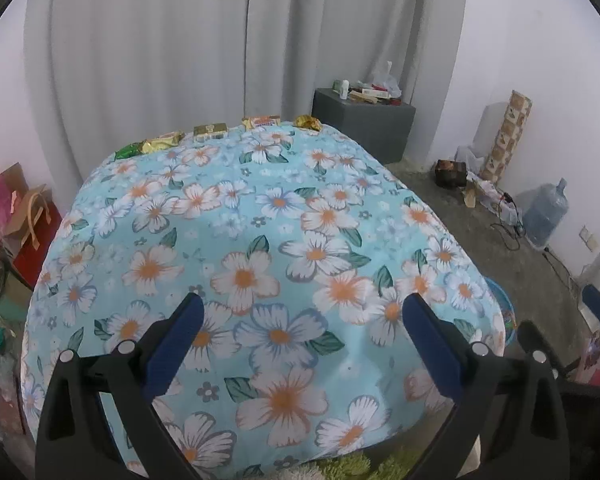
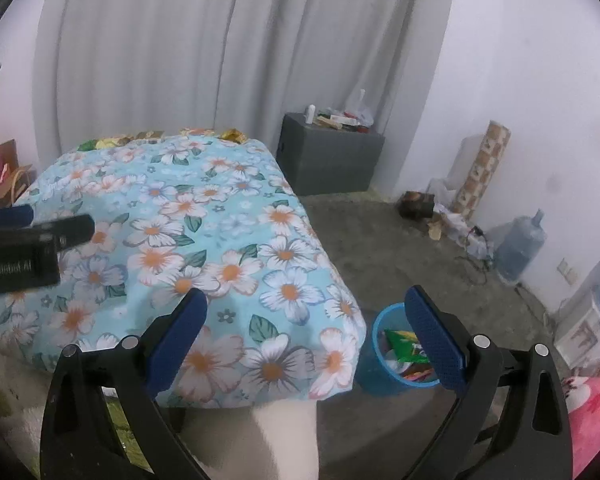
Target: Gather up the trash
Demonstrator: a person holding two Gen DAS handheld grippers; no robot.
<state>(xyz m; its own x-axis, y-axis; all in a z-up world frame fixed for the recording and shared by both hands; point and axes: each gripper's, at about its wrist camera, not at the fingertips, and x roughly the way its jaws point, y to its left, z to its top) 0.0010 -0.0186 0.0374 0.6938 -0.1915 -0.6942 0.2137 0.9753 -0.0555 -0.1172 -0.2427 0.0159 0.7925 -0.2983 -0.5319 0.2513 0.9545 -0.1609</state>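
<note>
Wrappers point(image 1: 220, 132) sit in a row at the tabletop's point(image 1: 260, 240) far edge, upper middle of the frame. Both grippers' jaws gape wide, holding nothing. Best reach far, pinch one, then drop it in the bin point(image 2: 380, 376).

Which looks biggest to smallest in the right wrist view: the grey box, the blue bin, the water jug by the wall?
1. grey box
2. and 3. blue bin and water jug look alike. The bin is nearer the camera and partly hidden behind the tongs, so no ranking.
</note>
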